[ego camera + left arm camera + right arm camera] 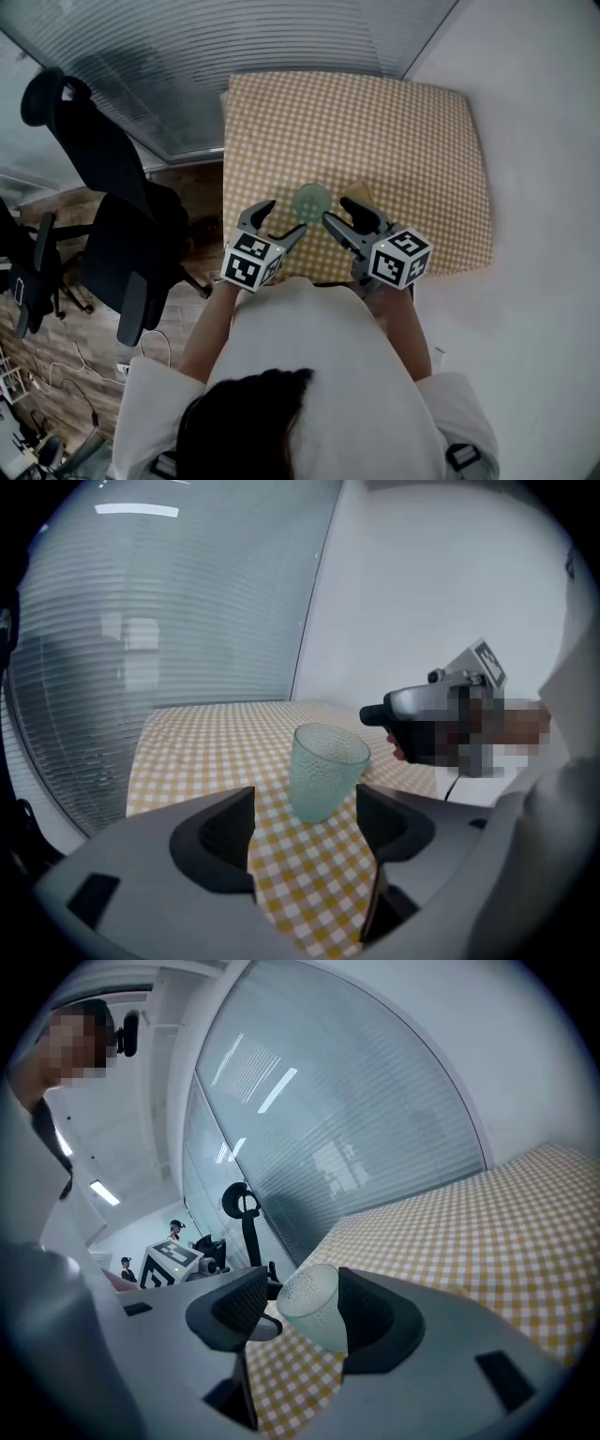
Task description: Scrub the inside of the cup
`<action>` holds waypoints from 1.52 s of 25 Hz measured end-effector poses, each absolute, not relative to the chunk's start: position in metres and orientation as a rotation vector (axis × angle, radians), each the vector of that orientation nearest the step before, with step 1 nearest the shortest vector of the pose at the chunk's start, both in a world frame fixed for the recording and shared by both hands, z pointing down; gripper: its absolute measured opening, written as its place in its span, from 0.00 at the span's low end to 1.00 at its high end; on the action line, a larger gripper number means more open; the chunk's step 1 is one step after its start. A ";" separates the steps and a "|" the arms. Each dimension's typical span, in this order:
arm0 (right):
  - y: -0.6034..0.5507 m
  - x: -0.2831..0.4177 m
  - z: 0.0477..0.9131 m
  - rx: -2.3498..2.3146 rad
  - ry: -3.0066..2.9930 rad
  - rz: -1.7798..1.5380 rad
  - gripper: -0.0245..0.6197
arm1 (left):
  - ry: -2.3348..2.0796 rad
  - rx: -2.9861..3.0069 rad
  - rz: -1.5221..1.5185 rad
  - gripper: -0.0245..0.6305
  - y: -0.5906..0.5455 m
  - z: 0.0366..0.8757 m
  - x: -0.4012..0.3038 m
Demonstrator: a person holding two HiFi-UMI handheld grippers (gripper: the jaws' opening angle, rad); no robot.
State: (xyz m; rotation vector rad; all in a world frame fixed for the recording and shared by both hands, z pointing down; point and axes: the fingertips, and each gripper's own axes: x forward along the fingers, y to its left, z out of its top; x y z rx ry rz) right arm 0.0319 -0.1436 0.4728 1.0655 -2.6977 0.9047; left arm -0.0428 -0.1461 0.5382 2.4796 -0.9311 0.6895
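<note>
The cup [311,202] stands upright near the front edge of the yellow-checked table [412,141], between the two grippers' tips. The left gripper [284,217] hovers just beside it, jaws wide and empty. The right gripper [337,212] flanks its other side, jaws spread wide and not pressing on it.

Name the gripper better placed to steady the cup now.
Probably left: the left gripper, fingers open, frames the upright cup squarely; the right gripper, also open, sees it off-centre.
</note>
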 end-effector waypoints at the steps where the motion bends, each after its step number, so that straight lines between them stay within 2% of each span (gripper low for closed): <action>1: -0.145 0.030 0.468 1.087 -2.705 0.889 0.40 | -0.942 2.480 0.652 0.55 -0.147 0.532 -0.047; 4: -0.146 0.027 0.462 1.186 -2.687 0.835 0.40 | -0.990 2.497 0.564 0.47 -0.153 0.513 -0.057; 6: -0.150 0.031 0.465 1.301 -2.625 0.806 0.39 | -1.026 2.508 0.512 0.38 -0.158 0.503 -0.063; 10: -0.154 0.035 0.463 1.466 -2.584 0.811 0.39 | -1.065 2.516 0.437 0.31 -0.162 0.491 -0.069; 16: -0.157 0.035 0.453 1.577 -2.534 0.764 0.31 | -1.146 2.491 0.283 0.11 -0.169 0.469 -0.073; 18: -0.156 0.037 0.449 1.610 -2.520 0.732 0.24 | -1.147 2.473 0.220 0.09 -0.171 0.461 -0.073; 24: -0.154 0.043 0.452 1.740 -2.425 0.723 0.14 | -1.205 2.495 0.210 0.06 -0.170 0.454 -0.075; 38: -0.138 0.039 0.461 1.900 -2.238 0.562 0.10 | -1.197 2.482 0.266 0.05 -0.153 0.461 -0.064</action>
